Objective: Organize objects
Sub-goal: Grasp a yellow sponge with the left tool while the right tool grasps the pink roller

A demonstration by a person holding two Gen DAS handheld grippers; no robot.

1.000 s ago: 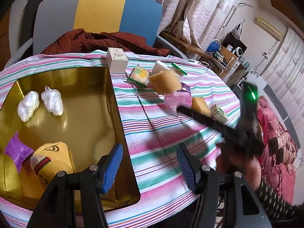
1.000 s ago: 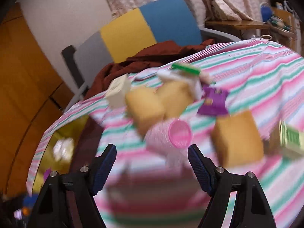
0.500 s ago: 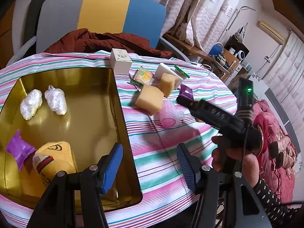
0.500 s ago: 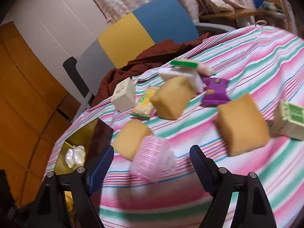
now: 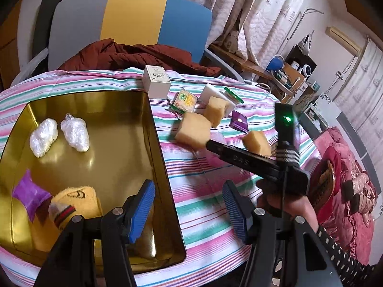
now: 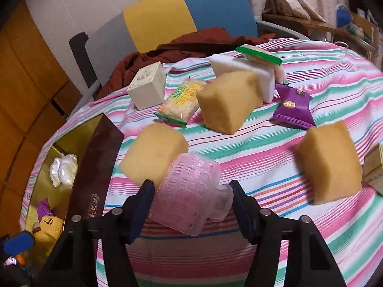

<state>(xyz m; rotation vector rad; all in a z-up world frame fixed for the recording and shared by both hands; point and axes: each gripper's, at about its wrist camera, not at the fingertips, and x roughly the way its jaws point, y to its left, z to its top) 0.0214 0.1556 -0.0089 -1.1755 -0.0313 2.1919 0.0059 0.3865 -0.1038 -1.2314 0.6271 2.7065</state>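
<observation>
A pink see-through measuring cup (image 6: 189, 191) lies on its side on the striped tablecloth. My right gripper (image 6: 191, 193) is closing on it, and both pads meet the cup's sides. A tan sponge (image 6: 153, 153) touches the cup's far left side. Two more tan sponges (image 6: 229, 100) (image 6: 330, 165) lie farther off. My left gripper (image 5: 189, 208) hangs open over the right rim of the gold tin (image 5: 153, 129), with nothing between its fingers. The tin holds two white wrapped bundles (image 5: 44, 137), a purple packet (image 5: 30, 197) and a yellow sock (image 5: 76, 203).
Behind the sponges lie a cream box (image 6: 148, 88), a cracker packet (image 6: 182, 102), a purple snack packet (image 6: 294, 105), a white block (image 6: 241, 69) and a green-edged packet (image 6: 258, 53). A small box (image 6: 375, 167) sits at the right edge. A chair with a brown cloth (image 5: 134, 55) stands beyond the table.
My right gripper has come down and forward to the pink cup, and its jaws have narrowed onto it. The left gripper has stayed over the tin.
</observation>
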